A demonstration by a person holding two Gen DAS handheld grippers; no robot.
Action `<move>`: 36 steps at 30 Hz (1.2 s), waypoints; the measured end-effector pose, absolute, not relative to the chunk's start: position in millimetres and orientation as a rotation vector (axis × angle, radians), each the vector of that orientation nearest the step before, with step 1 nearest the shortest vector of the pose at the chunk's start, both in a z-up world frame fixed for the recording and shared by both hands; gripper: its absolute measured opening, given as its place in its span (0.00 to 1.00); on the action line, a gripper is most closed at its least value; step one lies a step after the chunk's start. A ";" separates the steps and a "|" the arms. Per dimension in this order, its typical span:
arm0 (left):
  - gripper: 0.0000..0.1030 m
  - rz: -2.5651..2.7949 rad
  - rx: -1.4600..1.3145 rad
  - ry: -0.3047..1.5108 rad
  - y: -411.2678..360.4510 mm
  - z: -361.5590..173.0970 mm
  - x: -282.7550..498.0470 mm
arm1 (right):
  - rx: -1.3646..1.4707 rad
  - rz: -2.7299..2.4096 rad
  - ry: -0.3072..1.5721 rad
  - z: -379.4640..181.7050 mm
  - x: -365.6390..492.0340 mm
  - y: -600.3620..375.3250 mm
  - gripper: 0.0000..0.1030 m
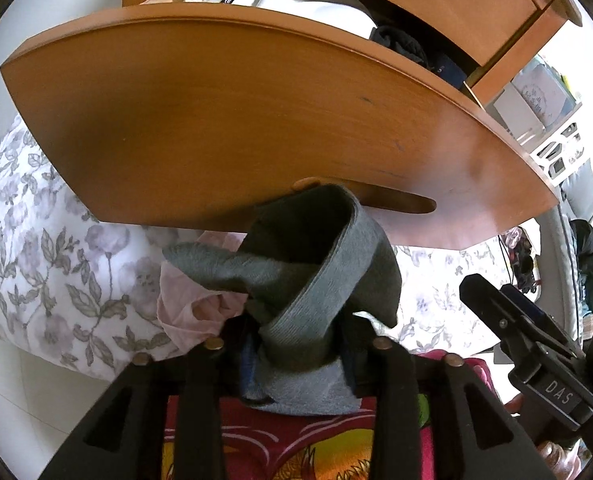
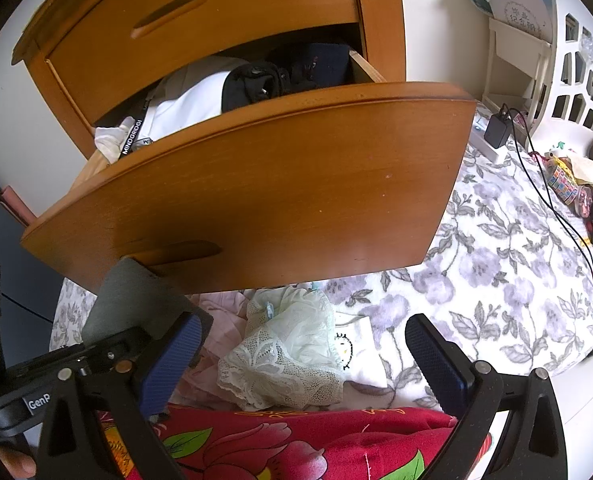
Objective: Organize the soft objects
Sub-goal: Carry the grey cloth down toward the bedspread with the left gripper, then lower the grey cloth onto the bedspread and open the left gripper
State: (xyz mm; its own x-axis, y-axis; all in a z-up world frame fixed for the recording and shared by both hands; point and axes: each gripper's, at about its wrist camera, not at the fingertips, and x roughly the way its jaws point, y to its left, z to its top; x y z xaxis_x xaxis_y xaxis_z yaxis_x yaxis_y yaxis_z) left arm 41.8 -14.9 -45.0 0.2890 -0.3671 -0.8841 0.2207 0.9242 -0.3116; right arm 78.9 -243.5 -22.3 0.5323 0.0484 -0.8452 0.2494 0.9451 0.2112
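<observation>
**Lifting the grey garment to the drawer**

A floral-print white bedspread (image 2: 496, 264) lies beneath an open curved orange-brown wooden drawer (image 2: 256, 184) already holding folded clothes; we have the grey ribbed knit garment (image 1: 312, 276) between the left gripper (image 1: 296, 350) fingers, low before the drawer front (whether they pinch it we cannot tell); our right gripper (image 2: 300, 344) hangs wide and empty above a pale lace garment (image 2: 288, 356); we should re-clamp firmly, raise it clear of the front panel, then release inside.

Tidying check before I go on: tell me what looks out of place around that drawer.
The wooden drawer hangs pulled out over the bed, its clothes heaped unevenly, and a white sock spills over its left corner. Below it, a lace garment lies crumpled on the floral sheet. The grey sock sits bunched in the left hand-held gripper.
</observation>
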 end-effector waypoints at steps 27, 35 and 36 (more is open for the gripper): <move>0.89 -0.286 -0.134 1.114 5.3 -29.4 37.6 | 0.326 -0.122 1.007 -22.1 79.1 -243.7 1.00; 0.93 -0.249 -0.128 1.032 12.5 -15.1 35.5 | 0.326 -0.122 1.007 -21.9 79.0 -243.7 1.00; 0.94 -0.247 -0.125 1.027 13.1 -13.9 35.3 | 0.326 -0.122 1.007 -21.9 79.0 -243.7 1.00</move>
State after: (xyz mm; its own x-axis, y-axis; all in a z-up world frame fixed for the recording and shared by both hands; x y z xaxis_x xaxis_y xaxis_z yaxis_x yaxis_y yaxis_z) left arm 35.3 13.1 -13.9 0.4929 -0.2612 -0.8300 0.1447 0.9652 -0.2178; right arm 79.0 -243.7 -21.9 0.5325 0.0492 -0.8450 0.2494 0.9448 0.2122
